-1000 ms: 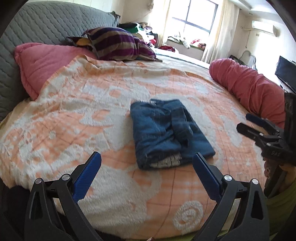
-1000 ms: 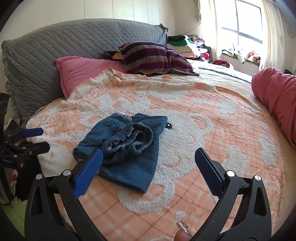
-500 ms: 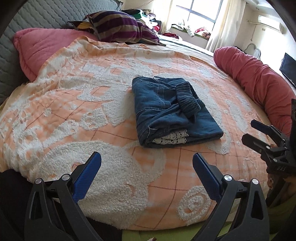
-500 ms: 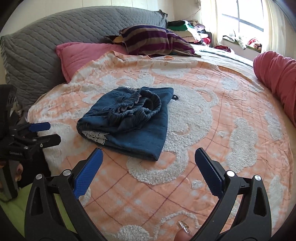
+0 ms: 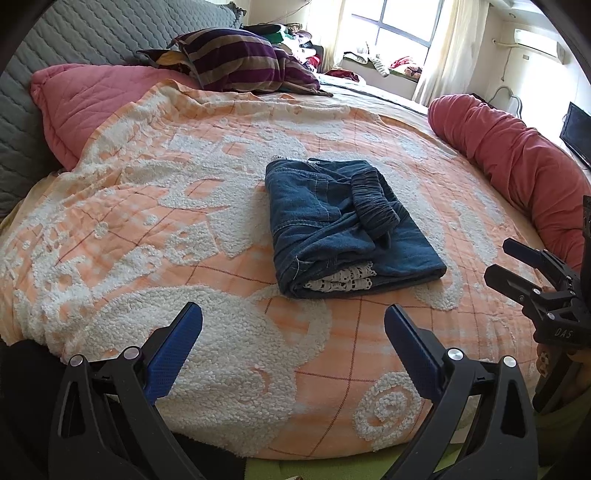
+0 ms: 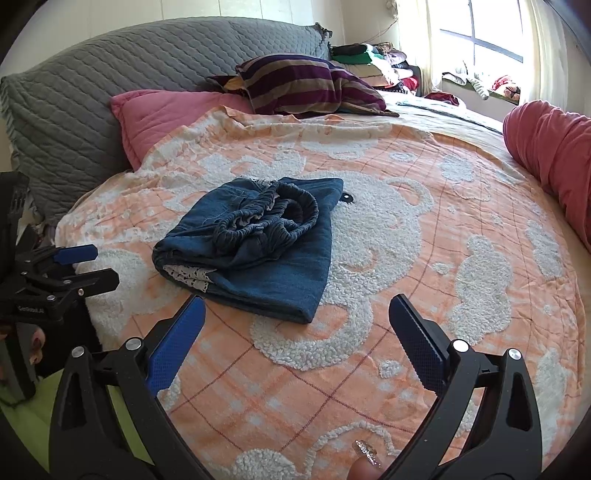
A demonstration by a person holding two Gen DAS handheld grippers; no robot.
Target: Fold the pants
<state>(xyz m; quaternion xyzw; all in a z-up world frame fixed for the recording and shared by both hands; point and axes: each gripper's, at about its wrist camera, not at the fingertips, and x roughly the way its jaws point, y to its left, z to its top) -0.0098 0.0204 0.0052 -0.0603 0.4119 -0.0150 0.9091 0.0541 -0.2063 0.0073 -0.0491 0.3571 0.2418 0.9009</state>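
Blue denim pants [image 5: 343,229] lie folded in a compact rectangle on the orange and white blanket [image 5: 155,229], with the elastic waistband on top and white lace trim showing at the near edge. They also show in the right wrist view [image 6: 258,247]. My left gripper [image 5: 293,319] is open and empty, held back from the pants near the bed's front edge. My right gripper [image 6: 297,319] is open and empty, also short of the pants. Each gripper shows at the side of the other's view, the right [image 5: 517,266] and the left [image 6: 92,266].
A pink pillow [image 5: 96,99] and a striped pillow [image 5: 240,62] lie at the head by the grey quilted headboard [image 6: 110,85]. A rolled red bolster [image 5: 517,158] lies along the right edge. A window [image 5: 402,26] and piled clothes are beyond the bed.
Both grippers have pulled back and tilted, so the pants sit farther from the fingers. The pants lie still in their folded shape. Both grippers stay open.
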